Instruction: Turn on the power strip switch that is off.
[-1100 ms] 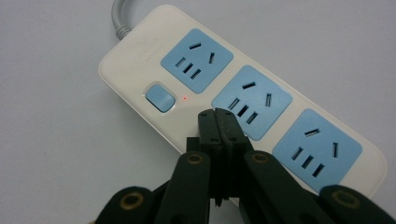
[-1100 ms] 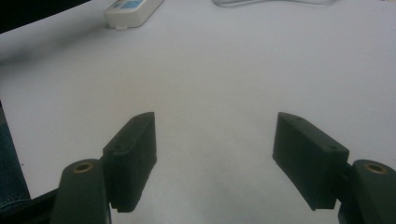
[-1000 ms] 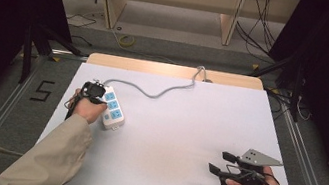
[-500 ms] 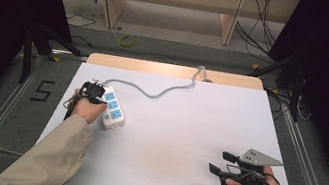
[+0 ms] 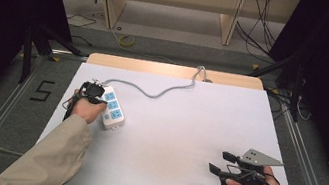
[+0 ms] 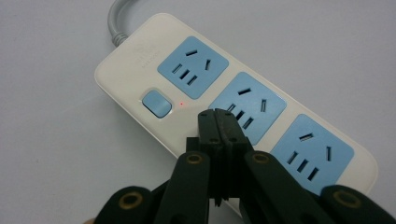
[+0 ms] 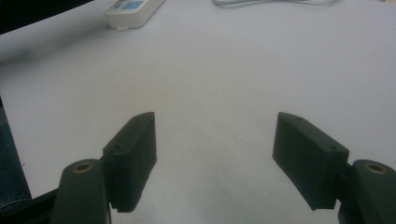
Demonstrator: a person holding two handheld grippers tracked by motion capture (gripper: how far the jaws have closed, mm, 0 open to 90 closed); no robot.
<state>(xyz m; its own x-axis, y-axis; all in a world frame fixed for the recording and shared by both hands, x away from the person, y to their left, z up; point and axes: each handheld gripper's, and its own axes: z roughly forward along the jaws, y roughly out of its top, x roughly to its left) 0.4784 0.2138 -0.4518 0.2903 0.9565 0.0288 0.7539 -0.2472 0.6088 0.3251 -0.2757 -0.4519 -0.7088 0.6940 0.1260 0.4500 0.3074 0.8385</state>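
Note:
A white power strip (image 5: 113,108) with three blue sockets lies at the table's left, and its grey cable (image 5: 162,92) runs to the far edge. My left gripper (image 5: 93,90) is at the strip's left side. In the left gripper view its jaws are shut, tips (image 6: 215,114) over the strip (image 6: 135,60) between the blue switch (image 6: 157,103) and the middle socket (image 6: 247,107). A small red light (image 6: 181,103) glows beside the switch. My right gripper (image 5: 218,161) is open near the front right, nothing between its fingers (image 7: 133,154). The strip (image 7: 133,10) is far off.
The white table (image 5: 187,126) ends in a wooden strip (image 5: 156,67) at the far side. Beyond it are shelf legs and loose cables on the floor. Metal rails run along both sides of the table. A beige sleeve (image 5: 48,154) comes in from the bottom left.

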